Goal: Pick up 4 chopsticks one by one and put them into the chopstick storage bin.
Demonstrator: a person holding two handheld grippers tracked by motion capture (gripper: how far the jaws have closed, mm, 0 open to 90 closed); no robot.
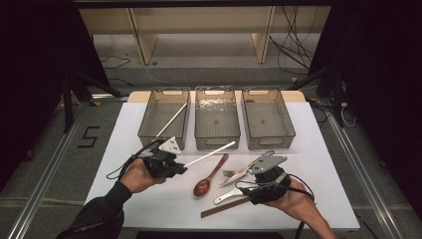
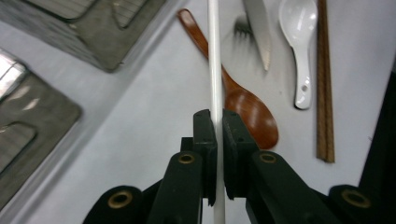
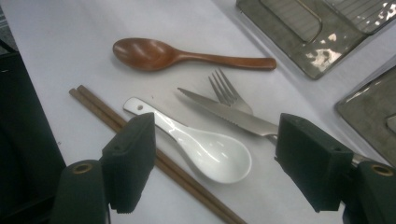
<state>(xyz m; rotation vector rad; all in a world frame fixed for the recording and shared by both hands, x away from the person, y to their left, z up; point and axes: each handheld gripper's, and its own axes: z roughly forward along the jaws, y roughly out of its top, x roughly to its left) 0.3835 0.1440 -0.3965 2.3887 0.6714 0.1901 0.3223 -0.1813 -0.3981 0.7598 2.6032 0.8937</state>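
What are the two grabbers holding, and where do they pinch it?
The left gripper pinches a white chopstick near one end. The right gripper is open, holding nothing, above the white spoon.

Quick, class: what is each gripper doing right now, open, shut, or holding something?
Left gripper: shut on the white chopstick.
Right gripper: open, holding nothing, jaws wide above the white spoon.
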